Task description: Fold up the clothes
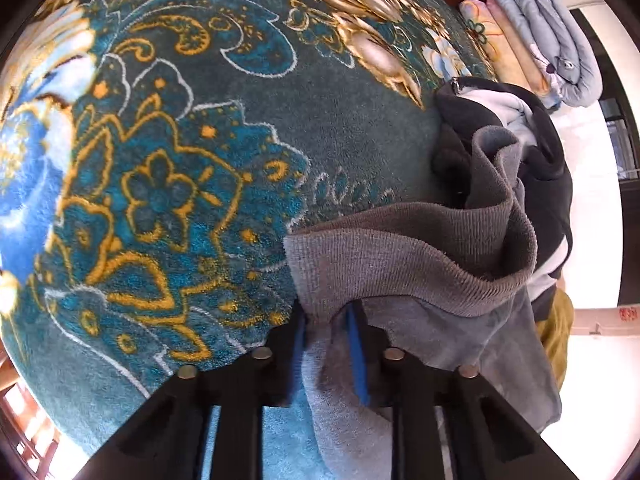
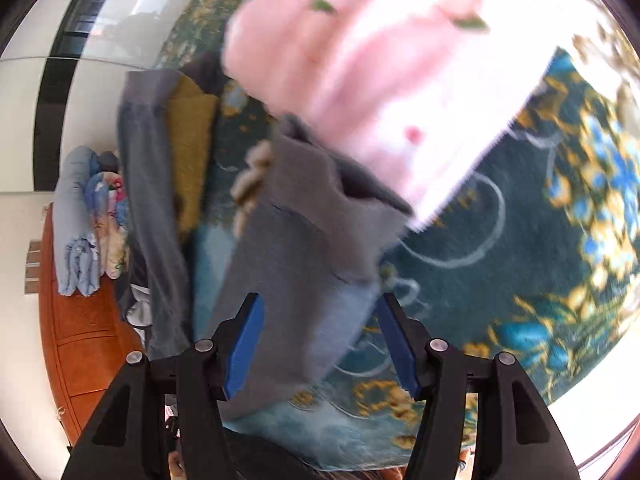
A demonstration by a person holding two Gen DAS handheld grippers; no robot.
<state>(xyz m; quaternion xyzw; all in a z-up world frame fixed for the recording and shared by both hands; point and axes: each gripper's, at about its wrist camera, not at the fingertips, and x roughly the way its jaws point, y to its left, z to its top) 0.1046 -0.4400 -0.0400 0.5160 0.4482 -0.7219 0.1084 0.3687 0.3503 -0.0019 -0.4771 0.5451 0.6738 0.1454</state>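
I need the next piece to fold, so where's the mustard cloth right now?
In the right wrist view the mustard cloth lies upper left, tucked beside the grey garment on the blanket.

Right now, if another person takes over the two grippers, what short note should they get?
Left gripper: shut on the grey garment, at its ribbed edge.
Right gripper: open, the grey garment lies between its fingers, not pinched.
The garment is bunched over the patterned blanket; a pink garment and a dark jacket lie nearby.
Done: no fold visible yet.
Left: spread the grey garment flat, then fold it.
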